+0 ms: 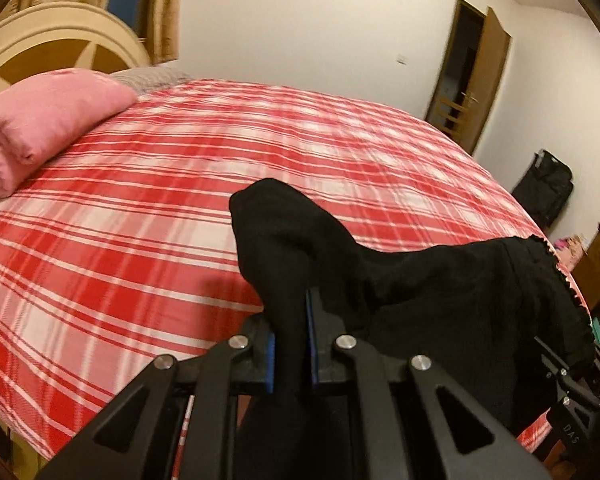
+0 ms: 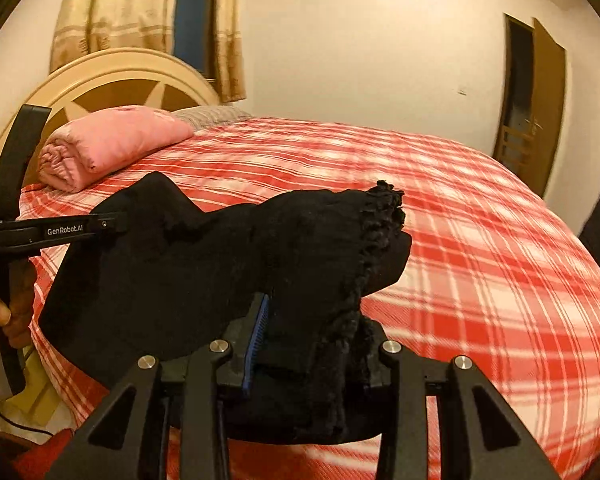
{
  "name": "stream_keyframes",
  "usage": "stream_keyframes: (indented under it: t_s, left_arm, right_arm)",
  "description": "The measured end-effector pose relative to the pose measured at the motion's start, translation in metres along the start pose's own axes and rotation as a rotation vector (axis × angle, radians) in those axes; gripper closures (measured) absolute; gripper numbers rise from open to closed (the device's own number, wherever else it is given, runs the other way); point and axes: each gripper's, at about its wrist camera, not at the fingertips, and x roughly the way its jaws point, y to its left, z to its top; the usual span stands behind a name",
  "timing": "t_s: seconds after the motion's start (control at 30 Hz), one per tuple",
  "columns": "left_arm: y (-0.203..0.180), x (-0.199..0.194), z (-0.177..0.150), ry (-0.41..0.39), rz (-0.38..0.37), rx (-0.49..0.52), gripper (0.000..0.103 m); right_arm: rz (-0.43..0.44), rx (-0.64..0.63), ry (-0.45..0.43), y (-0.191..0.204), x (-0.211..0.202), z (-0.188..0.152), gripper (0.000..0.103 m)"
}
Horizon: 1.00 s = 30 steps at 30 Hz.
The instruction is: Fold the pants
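pants [image 1: 420,280] lifted above the bed [image 1: 140,200], fold not yet laid.
my left gripper [image 1: 290,320] and right gripper [image 2: 300,320] each pinch black cloth; next i judge: lower it flat onto the bed.

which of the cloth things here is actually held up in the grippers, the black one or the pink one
The black pants: both the left gripper and right gripper are clamped on them, lifted above the bed. The pink folded blanket lies untouched by the headboard.

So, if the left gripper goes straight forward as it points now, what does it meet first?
Probably the red-and-white checked bedsheet; the left gripper, shut on the black pants, points across the bed, though depth is unclear.
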Motion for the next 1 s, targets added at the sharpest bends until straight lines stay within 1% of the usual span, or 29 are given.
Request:
stream_keyframes:
  t_s: [0.13,0.27,0.4,0.57,0.73,0.8,0.87,0.93,0.97,1.0]
  left_arm:
    - [0.028,-0.001,0.007,-0.015,0.055,-0.043,0.091]
    - [0.062,-0.006,0.017,-0.053,0.128,-0.089,0.091]
    - [0.095,-0.008,0.026,-0.077,0.194,-0.132,0.091]
    - [0.129,-0.004,0.039,-0.106,0.289,-0.157,0.091]
    - [0.155,0.011,0.045,-0.104,0.350,-0.183,0.091]
    - [0.166,0.022,0.044,-0.090,0.373,-0.197,0.091]
    - [0.177,0.035,0.040,-0.058,0.400,-0.208,0.091]
    - [0.186,0.043,0.036,-0.031,0.411,-0.226,0.091]
    - [0.188,0.045,0.034,-0.021,0.408,-0.236,0.089]
    - [0.192,0.048,0.031,-0.009,0.411,-0.244,0.087]
  right_arm:
    - [0.056,-0.042,-0.012,0.023,0.028,0.024,0.065]
    - [0.106,-0.099,-0.025,0.052,0.056,0.044,0.066]
    - [0.133,-0.156,-0.038,0.080,0.088,0.063,0.066]
    - [0.161,-0.212,-0.025,0.104,0.137,0.084,0.066]
    - [0.165,-0.253,0.056,0.121,0.193,0.086,0.066]
    - [0.152,-0.284,0.089,0.125,0.210,0.080,0.065]
    - [0.154,-0.285,0.125,0.124,0.222,0.074,0.064]
    - [0.171,-0.259,0.151,0.119,0.228,0.074,0.061]
    - [0.174,-0.249,0.160,0.117,0.230,0.074,0.058]
    - [0.174,-0.240,0.168,0.116,0.232,0.073,0.051]
